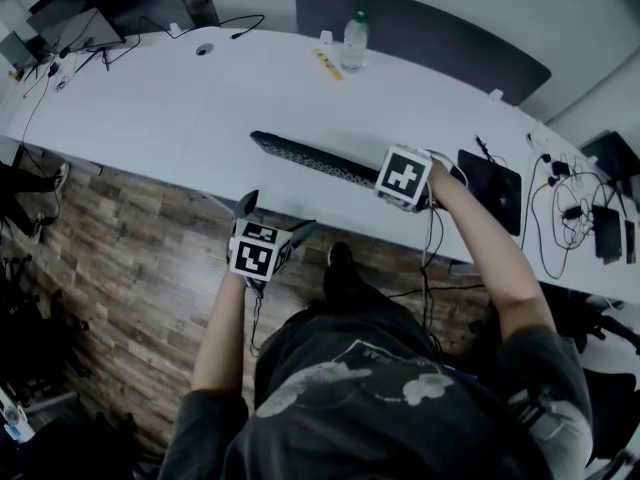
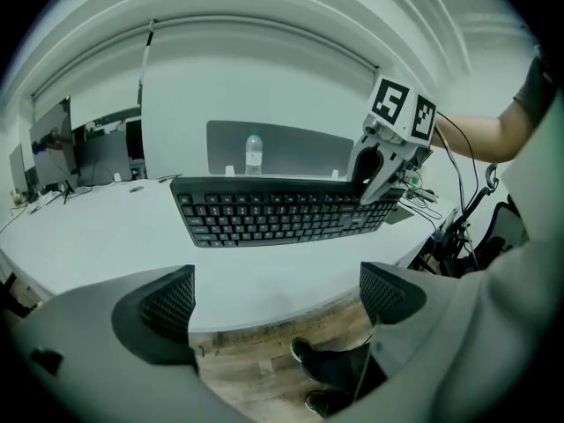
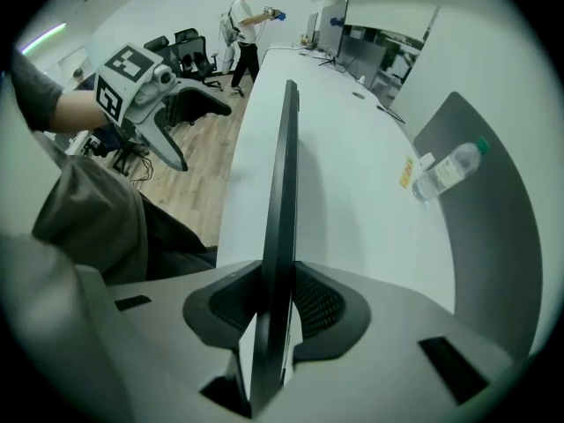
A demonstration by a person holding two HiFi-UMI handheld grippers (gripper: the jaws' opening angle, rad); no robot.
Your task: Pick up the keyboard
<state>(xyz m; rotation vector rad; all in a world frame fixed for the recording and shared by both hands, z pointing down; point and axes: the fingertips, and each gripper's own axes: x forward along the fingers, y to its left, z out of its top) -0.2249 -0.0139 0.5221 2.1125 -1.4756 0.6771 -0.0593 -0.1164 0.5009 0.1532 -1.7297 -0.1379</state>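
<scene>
Keyboard sits mid-frame in the head view, tipped up on its long edge over the white tabletop, keys facing the person. Can't tell if its far left end rests on the tabletop or hangs clear.

Main risk is that the whole board hangs from one end. Right gripper is clenched on the keyboard's right end, pads pressing both faces, seen edge-on in the right gripper view. A long board with a short bite is likely to pivot or slide in the pads, and the free end could drop and slap the tabletop.

Second risk is missing support. Left gripper is released, jaws wide with nothing between them, hovering off the tabletop's near edge above the wood floor, well apart from the keyboard. If it closes late or off-centre it could knock the board instead of steadying it.

Smaller risks: the dark flat device and loose cables lie just right of the gripping hand, so a swing that way could snag. Bottle at upper centre is well apart, so trouble there is unlikely.
</scene>
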